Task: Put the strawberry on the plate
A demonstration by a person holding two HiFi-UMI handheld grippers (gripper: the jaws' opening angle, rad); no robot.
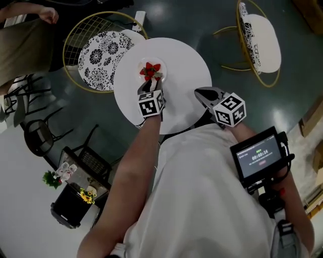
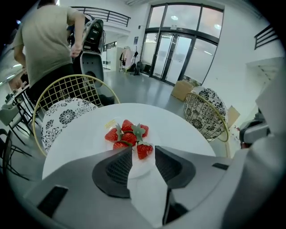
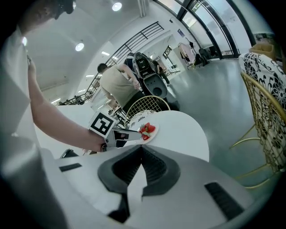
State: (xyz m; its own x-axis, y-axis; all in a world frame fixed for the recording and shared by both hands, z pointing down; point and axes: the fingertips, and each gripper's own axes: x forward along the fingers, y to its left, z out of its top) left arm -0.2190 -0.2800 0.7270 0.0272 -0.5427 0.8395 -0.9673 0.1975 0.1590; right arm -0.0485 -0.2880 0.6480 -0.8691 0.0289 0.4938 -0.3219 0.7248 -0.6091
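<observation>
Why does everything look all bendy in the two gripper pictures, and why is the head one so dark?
Left gripper view: a wide lens bows the glass doors and the table rim and blackens the corners, yet the strawberries look sharp. Right gripper view: same bending, with bright ceiling lamps glaring. Head view: dim overall, the floor nearly black, only the table shining white.

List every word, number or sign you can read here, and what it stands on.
"00:00:14": on the small screen at the person's right.
Other print on that screen: too small to read.
Sign above the glass doors: blurred, unreadable.
Marker cubes: square patterns, no words.
</observation>
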